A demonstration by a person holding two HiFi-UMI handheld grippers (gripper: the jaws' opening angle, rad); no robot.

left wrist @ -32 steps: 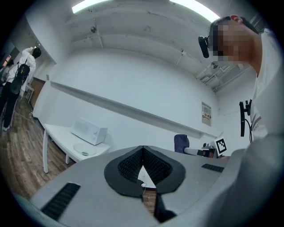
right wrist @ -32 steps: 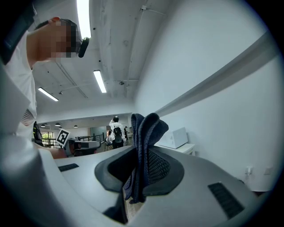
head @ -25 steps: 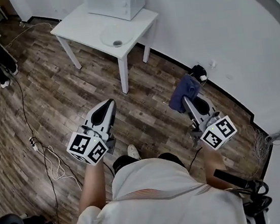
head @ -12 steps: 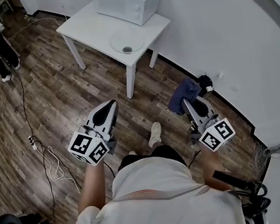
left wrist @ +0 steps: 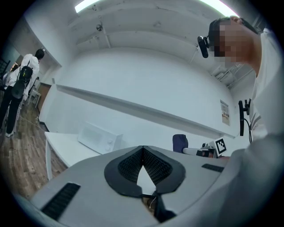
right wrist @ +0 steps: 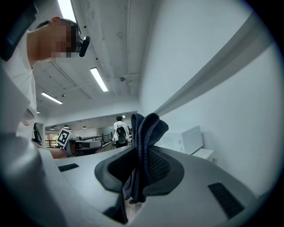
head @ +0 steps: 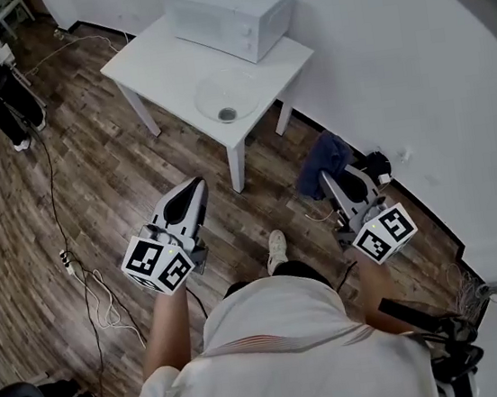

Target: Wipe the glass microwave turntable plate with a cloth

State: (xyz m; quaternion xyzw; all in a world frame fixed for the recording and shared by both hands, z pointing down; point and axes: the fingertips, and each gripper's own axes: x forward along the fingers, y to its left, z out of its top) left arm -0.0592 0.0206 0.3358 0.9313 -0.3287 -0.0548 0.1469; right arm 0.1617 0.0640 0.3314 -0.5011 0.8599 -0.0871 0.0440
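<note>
Dark spot point(head: 227, 113) on plate point(head: 239, 90): perhaps a hub, unclear.

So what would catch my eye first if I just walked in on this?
Probably the dark blue cloth pinched in the right gripper, held out over the wooden plank floor. Ahead, a round clear glass plate lies near the front corner of a small white table, with a white microwave oven behind it. The left gripper is shut and holds nothing.

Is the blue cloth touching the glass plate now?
Apart. The head view shows the cloth in the right gripper above the floor, short of the plate.
</note>
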